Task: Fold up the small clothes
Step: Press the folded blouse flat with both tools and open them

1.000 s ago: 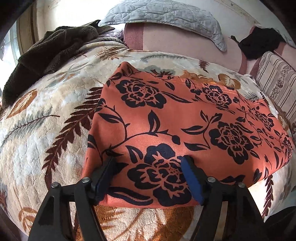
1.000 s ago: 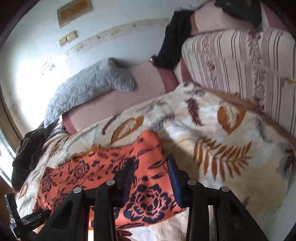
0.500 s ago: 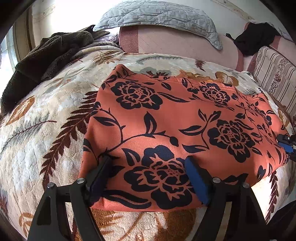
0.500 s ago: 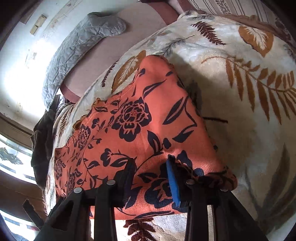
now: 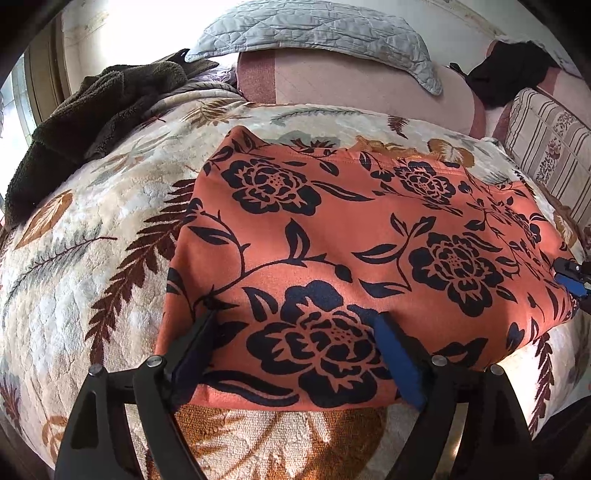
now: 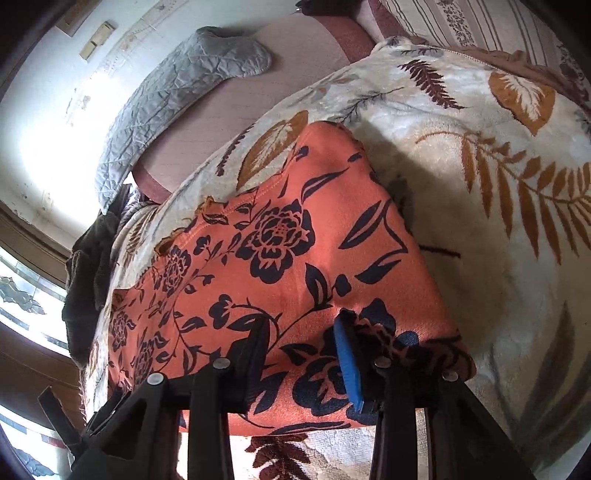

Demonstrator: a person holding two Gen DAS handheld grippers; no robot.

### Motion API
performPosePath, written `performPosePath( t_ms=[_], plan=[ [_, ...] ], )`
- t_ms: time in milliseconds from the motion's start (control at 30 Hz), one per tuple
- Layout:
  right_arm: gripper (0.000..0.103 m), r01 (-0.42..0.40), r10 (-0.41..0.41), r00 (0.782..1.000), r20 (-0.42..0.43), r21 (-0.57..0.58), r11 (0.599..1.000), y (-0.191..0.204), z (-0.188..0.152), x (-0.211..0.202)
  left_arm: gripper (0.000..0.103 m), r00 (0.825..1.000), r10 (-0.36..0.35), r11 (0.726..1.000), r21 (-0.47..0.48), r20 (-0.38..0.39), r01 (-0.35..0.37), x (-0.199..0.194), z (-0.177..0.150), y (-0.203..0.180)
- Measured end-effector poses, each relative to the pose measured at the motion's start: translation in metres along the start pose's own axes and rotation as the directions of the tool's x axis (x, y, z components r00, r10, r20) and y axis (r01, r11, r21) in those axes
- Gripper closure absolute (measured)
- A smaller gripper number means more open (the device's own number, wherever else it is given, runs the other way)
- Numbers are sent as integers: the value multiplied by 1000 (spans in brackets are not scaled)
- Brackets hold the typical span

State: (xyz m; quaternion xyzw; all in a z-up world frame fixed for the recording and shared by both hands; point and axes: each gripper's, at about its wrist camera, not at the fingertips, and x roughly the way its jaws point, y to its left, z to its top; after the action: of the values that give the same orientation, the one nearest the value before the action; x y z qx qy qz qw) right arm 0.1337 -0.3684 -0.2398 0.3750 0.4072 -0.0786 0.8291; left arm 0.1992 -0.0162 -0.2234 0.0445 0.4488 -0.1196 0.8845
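Note:
An orange garment with black flowers (image 5: 351, 236) lies flat on the leaf-patterned bed blanket (image 5: 92, 266). My left gripper (image 5: 295, 332) is open, its fingers resting over the garment's near edge at the left end. My right gripper (image 6: 301, 334) is open over the garment's (image 6: 258, 266) near right corner, fingers pressing on the cloth. The right gripper's blue pad also shows at the right edge of the left wrist view (image 5: 570, 278). The left gripper shows faintly at the lower left of the right wrist view (image 6: 55, 417).
A dark brown fleece (image 5: 92, 110) is heaped at the bed's far left. A grey quilted pad (image 5: 314, 29) lies over the pink headboard (image 5: 351, 85). A striped cushion (image 5: 546, 147) and black clothing (image 5: 509, 70) sit at the far right.
My right gripper has come down from above the bed onto the garment's right corner. My left gripper has stayed at the near left edge, edging slightly closer.

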Motion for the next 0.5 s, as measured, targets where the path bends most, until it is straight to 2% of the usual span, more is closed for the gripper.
performPosePath(
  t_ms=[100, 200, 267, 300, 367, 400, 500],
  plan=[
    [62, -37, 41, 996, 83, -48, 998, 11, -1, -17, 17, 994, 66, 998, 19, 85, -68, -19, 3, 0],
    [62, -74, 91, 988, 126, -137, 988, 31, -6, -26, 16, 984, 119, 993, -37, 136, -115, -28, 9, 13],
    [62, -78, 92, 992, 83, -164, 983, 41, -9, -17, 14, 979, 182, 982, -76, 96, -175, -20, 12, 24],
    [62, -59, 68, 996, 50, -168, 984, 44, -11, -8, 14, 976, 213, 975, -79, 55, -208, -11, 12, 28],
    [63, 29, -35, 999, -36, -168, 985, 43, -16, 16, 13, 969, 239, 968, -63, -60, -243, 12, 8, 32],
    [63, 49, -62, 995, -75, -163, 985, 41, -17, 27, 13, 971, 226, 971, -66, -78, -231, 16, 6, 32],
    [63, 40, -49, 998, -51, -164, 986, 44, -16, 24, 13, 973, 225, 974, -29, -41, -227, 9, 9, 25]
  ],
)
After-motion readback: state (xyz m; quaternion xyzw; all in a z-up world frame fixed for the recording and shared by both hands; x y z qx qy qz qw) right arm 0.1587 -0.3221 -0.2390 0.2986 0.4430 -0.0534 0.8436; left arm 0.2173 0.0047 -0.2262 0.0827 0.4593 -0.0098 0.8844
